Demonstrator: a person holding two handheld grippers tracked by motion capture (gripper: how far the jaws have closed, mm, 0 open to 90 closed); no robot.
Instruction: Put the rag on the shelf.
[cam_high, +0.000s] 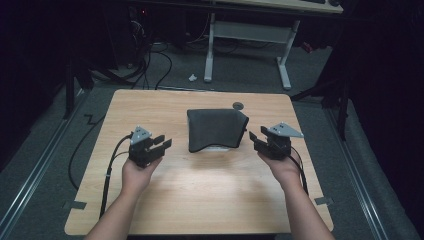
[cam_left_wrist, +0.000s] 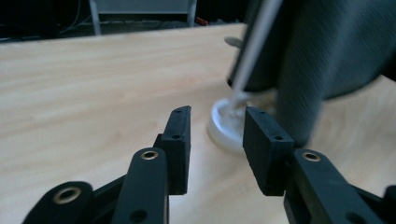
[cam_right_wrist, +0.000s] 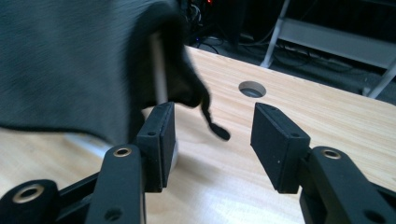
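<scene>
A dark grey cloth (cam_high: 216, 129) lies draped over something at the middle of the wooden table (cam_high: 200, 190). A white round dish (cam_high: 216, 148) peeks out under its near edge. My left gripper (cam_high: 164, 141) hovers to the left of the cloth, open and holding nothing. My right gripper (cam_high: 257, 136) hovers to its right, also open and holding nothing. In the left gripper view the open jaws (cam_left_wrist: 217, 112) point at the white dish (cam_left_wrist: 224, 128) and the cloth (cam_left_wrist: 327, 46). In the right gripper view the open jaws (cam_right_wrist: 213, 108) sit beside the cloth (cam_right_wrist: 70, 60), from which a dark cord (cam_right_wrist: 215, 128) hangs.
A round cable hole (cam_high: 238, 105) sits in the table behind the cloth. A thin white rod (cam_right_wrist: 160, 70) shows at the cloth's edge. Beyond the table stand a white desk frame (cam_high: 247, 35) and loose cables (cam_high: 150, 65) on the floor.
</scene>
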